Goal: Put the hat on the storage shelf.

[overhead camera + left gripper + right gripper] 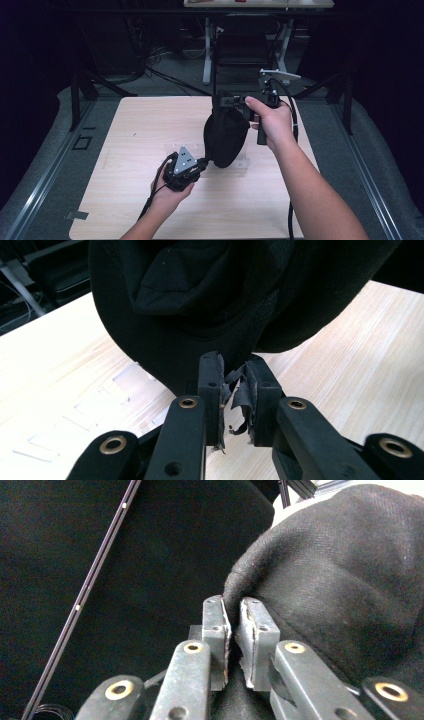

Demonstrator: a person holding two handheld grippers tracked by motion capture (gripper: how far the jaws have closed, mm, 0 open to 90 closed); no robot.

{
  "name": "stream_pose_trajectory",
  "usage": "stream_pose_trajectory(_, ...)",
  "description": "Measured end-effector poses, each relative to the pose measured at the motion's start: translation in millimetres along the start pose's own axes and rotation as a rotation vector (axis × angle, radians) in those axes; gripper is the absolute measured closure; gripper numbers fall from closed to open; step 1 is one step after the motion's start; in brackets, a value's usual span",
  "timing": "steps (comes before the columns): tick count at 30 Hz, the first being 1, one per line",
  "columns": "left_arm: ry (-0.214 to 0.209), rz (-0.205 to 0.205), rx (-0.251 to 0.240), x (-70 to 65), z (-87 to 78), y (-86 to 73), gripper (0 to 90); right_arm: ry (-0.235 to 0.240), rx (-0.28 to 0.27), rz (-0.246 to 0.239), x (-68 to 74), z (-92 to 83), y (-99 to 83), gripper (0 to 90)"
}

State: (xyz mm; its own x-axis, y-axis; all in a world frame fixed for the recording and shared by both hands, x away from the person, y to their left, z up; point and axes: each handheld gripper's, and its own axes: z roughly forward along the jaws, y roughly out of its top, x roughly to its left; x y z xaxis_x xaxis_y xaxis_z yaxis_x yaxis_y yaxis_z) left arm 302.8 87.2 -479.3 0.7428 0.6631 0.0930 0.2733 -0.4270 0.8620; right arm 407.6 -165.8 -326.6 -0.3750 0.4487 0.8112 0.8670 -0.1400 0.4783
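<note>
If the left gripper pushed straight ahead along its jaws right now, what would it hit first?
The black fabric cap. The left gripper already sits at its lower edge, jaws nearly shut on it, so it would likely press straight into the cloth.

Black cloth (220,295) cut off at top edge.

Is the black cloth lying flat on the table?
No, the black cloth hangs above the table, held up by the right tool.

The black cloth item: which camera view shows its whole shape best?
The high view: there the black cloth item hangs whole between both tools above the table. The left gripper view shows its lower folds; the right gripper view shows a pinched edge.
</note>
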Motion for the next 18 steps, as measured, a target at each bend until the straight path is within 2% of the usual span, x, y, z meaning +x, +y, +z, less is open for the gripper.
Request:
stream_pose_trajectory(4, 0.008, 0.012, 0.001, -0.3, -1.0, -2.3, 81.1, 0.026, -0.03, 0.001, 2.7, -6.4, 0.9, 77.9)
stream_pose_trajectory(13, 0.042, -0.015, 0.0, 9.7, -8.8, -10.0, 85.4, -0.006, -0.051, -0.02, 2.4, -28.0, 1.8, 78.8)
stream_pose_trajectory(18, 0.048, -0.051, 0.017, 18.9, -10.9, -23.3, 85.6, -0.031, -0.045, -0.03, 0.4, -33.6, -0.4, 78.9)
